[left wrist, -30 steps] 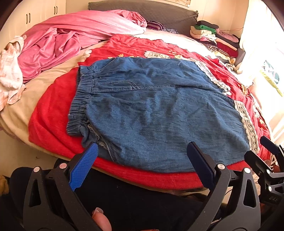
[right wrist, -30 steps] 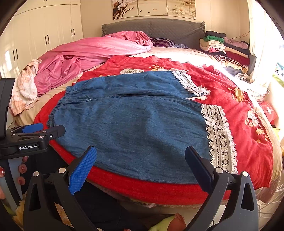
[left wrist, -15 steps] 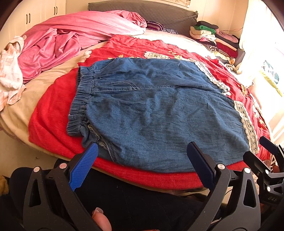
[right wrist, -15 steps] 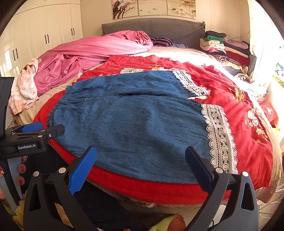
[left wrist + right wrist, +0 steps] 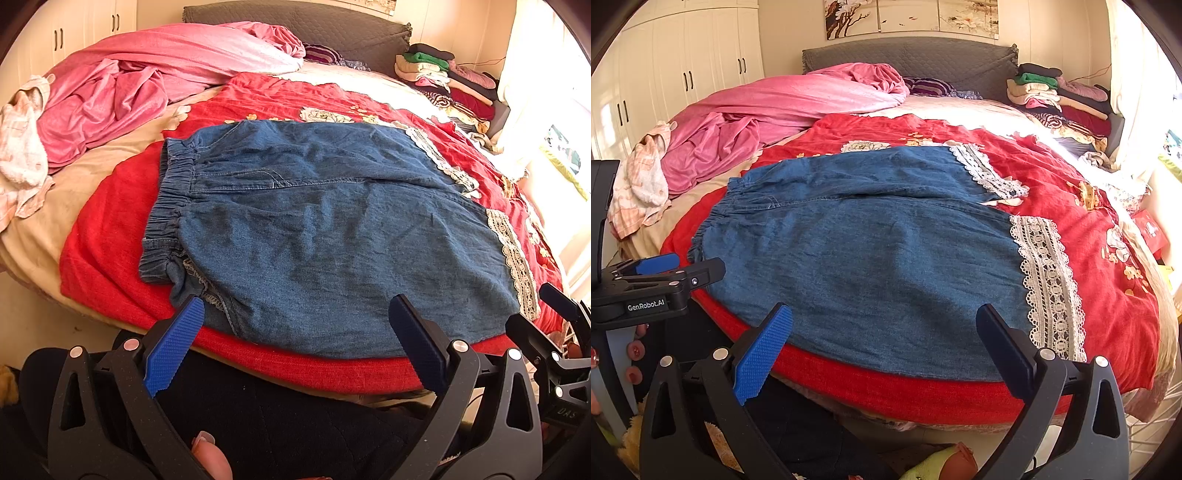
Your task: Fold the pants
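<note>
Blue denim pants (image 5: 325,229) with white lace hems (image 5: 1049,280) lie spread flat on a red blanket (image 5: 103,240) on the bed, waistband (image 5: 170,206) to the left and legs to the right. They also show in the right wrist view (image 5: 871,251). My left gripper (image 5: 295,332) is open and empty, held just before the pants' near edge at the waist end. My right gripper (image 5: 882,336) is open and empty, before the near edge toward the lace hem. Each gripper shows at the side of the other's view.
A crumpled pink duvet (image 5: 147,81) and a pale towel (image 5: 22,147) lie at the bed's left. A stack of folded clothes (image 5: 1060,99) sits at the back right by the grey headboard (image 5: 908,55). White wardrobes (image 5: 665,85) stand on the left. Toys lie on the floor below.
</note>
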A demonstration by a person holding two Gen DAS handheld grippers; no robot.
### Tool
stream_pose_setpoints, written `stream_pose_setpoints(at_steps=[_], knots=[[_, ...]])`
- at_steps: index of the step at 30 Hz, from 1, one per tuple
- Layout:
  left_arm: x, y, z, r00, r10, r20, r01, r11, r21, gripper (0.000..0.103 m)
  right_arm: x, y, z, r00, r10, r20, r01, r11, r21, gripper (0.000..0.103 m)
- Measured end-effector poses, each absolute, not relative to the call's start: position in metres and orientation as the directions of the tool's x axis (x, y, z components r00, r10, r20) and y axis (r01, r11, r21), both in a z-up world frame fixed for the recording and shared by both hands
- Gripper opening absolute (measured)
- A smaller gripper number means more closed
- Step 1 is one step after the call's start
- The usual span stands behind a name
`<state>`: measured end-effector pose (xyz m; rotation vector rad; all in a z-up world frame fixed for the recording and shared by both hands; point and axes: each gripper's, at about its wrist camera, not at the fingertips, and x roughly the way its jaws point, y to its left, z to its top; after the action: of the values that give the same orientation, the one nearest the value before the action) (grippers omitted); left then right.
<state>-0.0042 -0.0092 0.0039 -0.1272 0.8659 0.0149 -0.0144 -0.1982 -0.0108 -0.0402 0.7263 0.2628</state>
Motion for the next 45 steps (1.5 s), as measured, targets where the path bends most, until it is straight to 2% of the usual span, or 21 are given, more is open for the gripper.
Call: stream_pose_setpoints(at_steps=[23,45], knots=[[0.014,0.011,0.005,0.656,-0.01,-0.754,-0.093,0.991,-0.094,0.094,0.018,-0.184,-0.009,0.692,0.242,-0.68,-0.28,0.958,0.057,0.099],[0.117,0.145,0.011,0.638,0.112,-0.762,-0.299,0.948,-0.111,0.094,0.145,-0.086,0.015,0.628,0.346,-0.697,-0.485,0.874,-0.003,0.099]])
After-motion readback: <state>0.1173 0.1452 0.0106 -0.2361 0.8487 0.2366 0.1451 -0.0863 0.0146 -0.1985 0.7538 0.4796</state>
